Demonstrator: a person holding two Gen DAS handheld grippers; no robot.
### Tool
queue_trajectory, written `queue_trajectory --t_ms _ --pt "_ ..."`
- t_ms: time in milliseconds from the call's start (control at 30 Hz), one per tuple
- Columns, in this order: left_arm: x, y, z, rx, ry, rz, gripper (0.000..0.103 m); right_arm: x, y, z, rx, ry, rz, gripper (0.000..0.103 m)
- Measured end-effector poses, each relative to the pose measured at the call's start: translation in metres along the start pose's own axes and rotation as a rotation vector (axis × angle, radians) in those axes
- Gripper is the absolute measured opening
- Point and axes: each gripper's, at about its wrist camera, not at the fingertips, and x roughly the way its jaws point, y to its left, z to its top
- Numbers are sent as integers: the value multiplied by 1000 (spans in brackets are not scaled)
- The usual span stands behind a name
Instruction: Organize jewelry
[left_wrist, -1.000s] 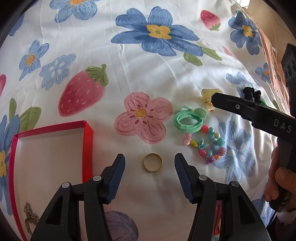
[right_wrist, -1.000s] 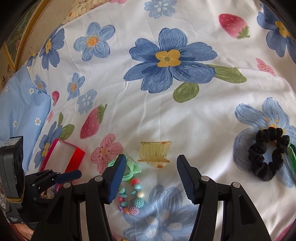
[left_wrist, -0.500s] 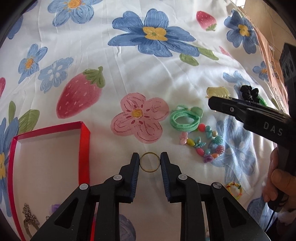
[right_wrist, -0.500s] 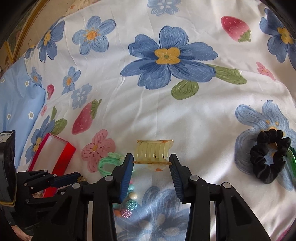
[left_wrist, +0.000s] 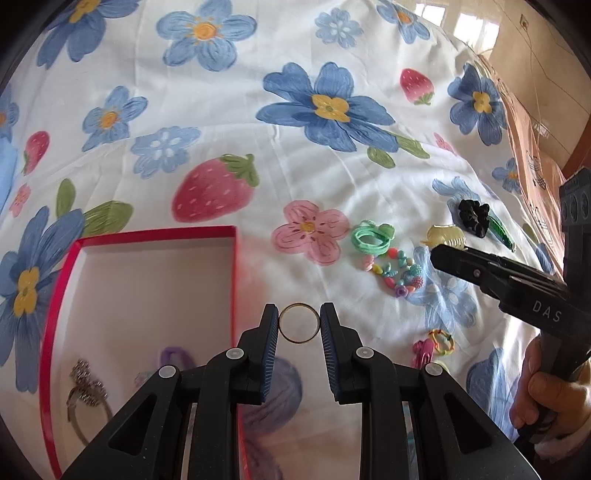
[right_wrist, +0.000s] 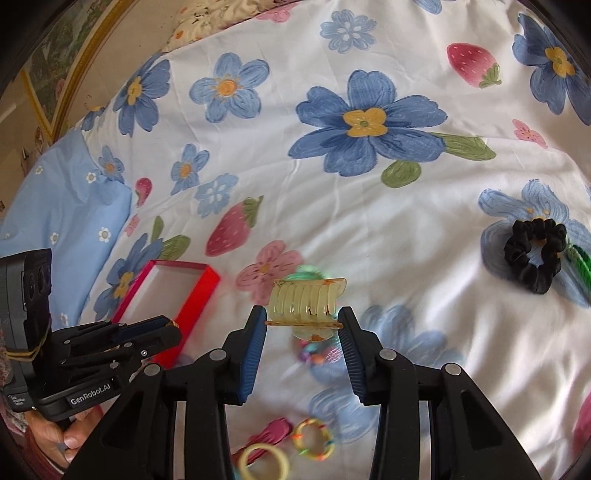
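Left gripper (left_wrist: 299, 328) pinches a thin gold ring (left_wrist: 299, 328) across its diameter; ring stands on edge between the pads, lifted off the bed (left_wrist: 332, 177), just to the right of the red box (left_wrist: 232, 280). Right gripper (right_wrist: 302, 325) is clamped on the yellow hair claw (right_wrist: 307, 302) by its two ends — also clear of the sheet.

Red box sits toward the near-left part of the bed; it already contains a sparkly hairband (left_wrist: 86, 387) and a purple clip (left_wrist: 175, 360). Left out on the sheet: green hair ties (left_wrist: 371, 240), beaded bracelet (left_wrist: 397, 275), black scrunchie (right_wrist: 535, 254), small coloured rings (right_wrist: 314, 439).

Step in hand, as judged: carry both pieces to the box.
- Ring hold is slim — keep the squeeze steady, no twisting, or it could flip out.
- Bring the ring over the box wall, lower near the bare floor, then release.
- Claw next, set beside the hairband, not on it; keep the two grippers apart over the box.
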Motion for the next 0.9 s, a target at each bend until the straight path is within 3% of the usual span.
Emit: queue_trajectory --t_ms 367,900 --pt "-57 39 -36 -85 -41 30 22 -4 54 -21 -60 17 73 41" --pt "-96 86 -67 -179 -59 82 22 9 123 -45 -147 68 158 40"
